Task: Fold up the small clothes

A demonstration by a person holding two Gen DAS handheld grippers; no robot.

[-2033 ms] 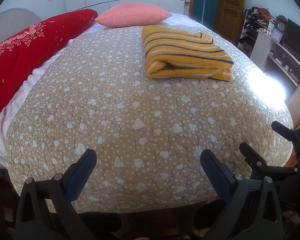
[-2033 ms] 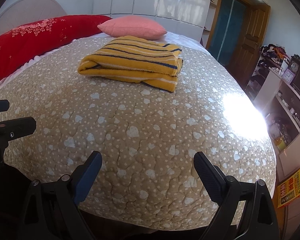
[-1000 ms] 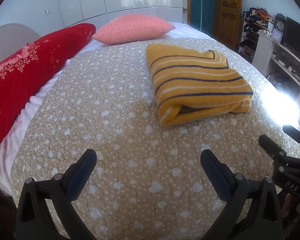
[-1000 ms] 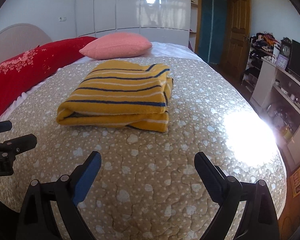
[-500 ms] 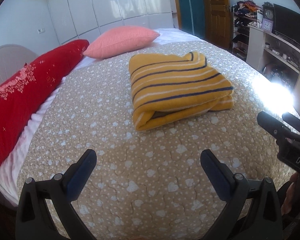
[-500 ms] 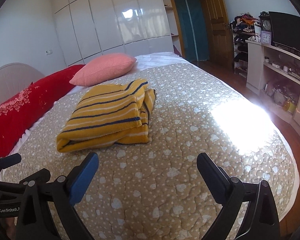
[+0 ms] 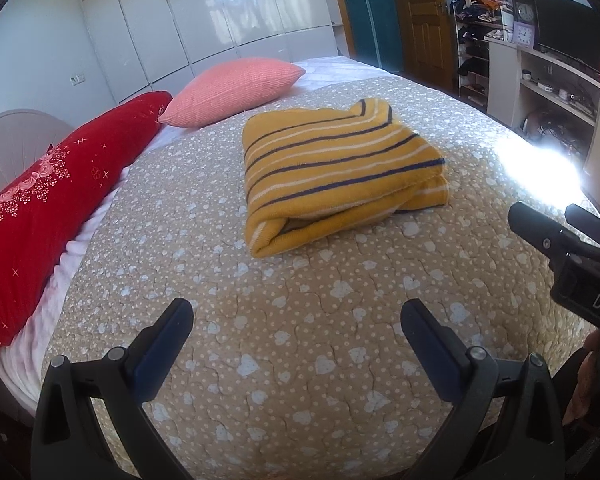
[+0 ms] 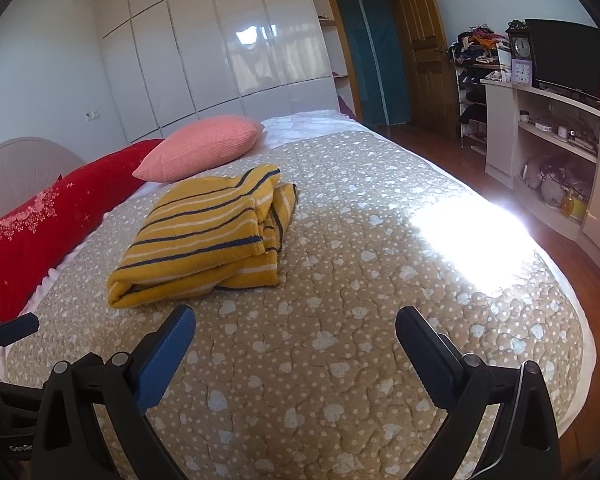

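I see the folded yellow striped garment (image 7: 336, 172) lying on the bed's quilt (image 7: 300, 320), near the pink pillow (image 7: 232, 88) and beside the red pillow (image 7: 40, 208). My left tongs (image 7: 296, 328) are spread wide and empty over the quilt, short of the garment. My right tongs (image 8: 294, 334) are likewise spread and hold nothing, just off the garment's near edge.

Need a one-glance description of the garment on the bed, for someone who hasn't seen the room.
Start at the bed's beige heart-print quilt. Near its middle, just in front of the pink pillow, lies a folded garment. It is the only mustard-yellow piece, crossed by navy and white stripes; the pillows beside it are plain pink and red.
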